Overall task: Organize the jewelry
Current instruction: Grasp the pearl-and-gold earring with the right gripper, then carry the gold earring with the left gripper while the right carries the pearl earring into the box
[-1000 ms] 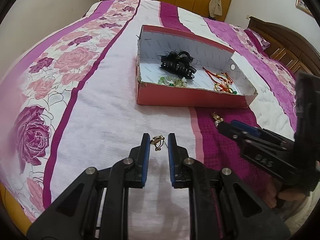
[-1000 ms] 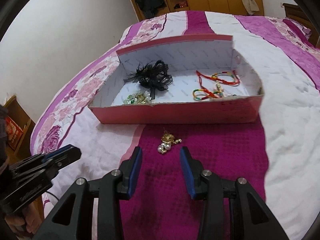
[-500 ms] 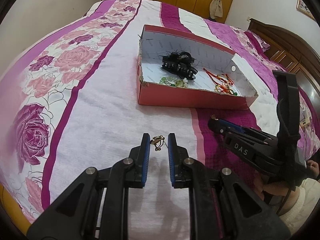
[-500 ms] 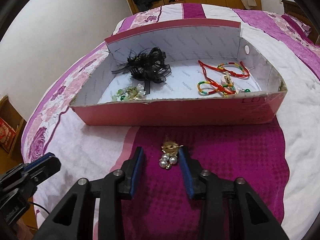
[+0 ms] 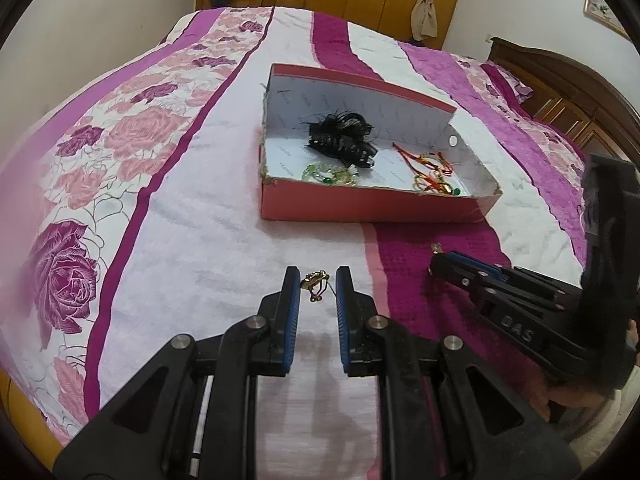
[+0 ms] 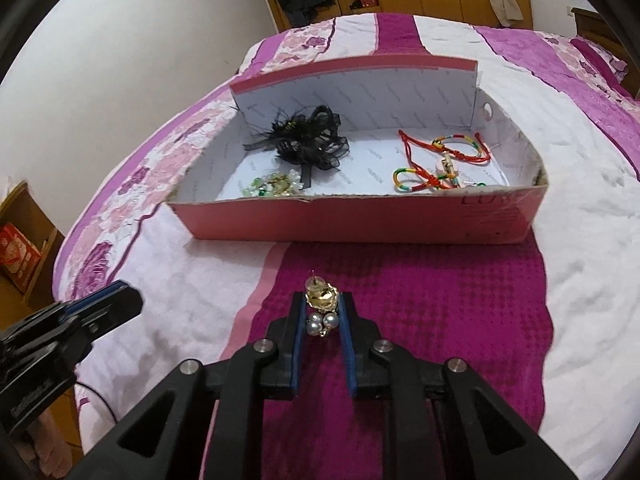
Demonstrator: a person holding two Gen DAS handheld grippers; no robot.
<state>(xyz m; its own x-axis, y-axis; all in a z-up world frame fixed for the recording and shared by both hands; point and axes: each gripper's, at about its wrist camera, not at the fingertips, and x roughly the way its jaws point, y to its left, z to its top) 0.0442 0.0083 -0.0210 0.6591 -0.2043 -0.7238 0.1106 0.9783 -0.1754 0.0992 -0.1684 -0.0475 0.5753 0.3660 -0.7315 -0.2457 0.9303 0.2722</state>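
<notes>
The right gripper [image 6: 322, 307], black with blue pads, is closing on a gold earring with three grey pearls [image 6: 321, 306]; the earring sits between the pad tips, its gold top at the very tips and touching both of them, the pearls just behind in the gap, and its post pointing up and away from the gripper. Beneath it lies the dark magenta stripe of the flowered pink and white bedspread [image 6: 448, 312]. Straight ahead of this gripper, near but apart from the tips, stands an open red cardboard box with a white lining [image 6: 360, 224]. Inside the box, ahead and to the left, rests a black frilly hair clip [image 6: 308, 140], with a green and clear beaded piece [image 6: 276, 186] in front of it against the near wall; ahead and to the right lie red and multicoloured thread bracelets [image 6: 436, 164]. The left gripper [image 5: 318, 280] holds its jaws at a narrow gap around a small gold earring [image 5: 315, 283], which touches the left pad's tip, while a thin wire reaches toward the right pad; whether it is truly pinched I cannot tell. That earring hangs over the white stripe of the bedspread, with the box farther ahead and slightly right.
</notes>
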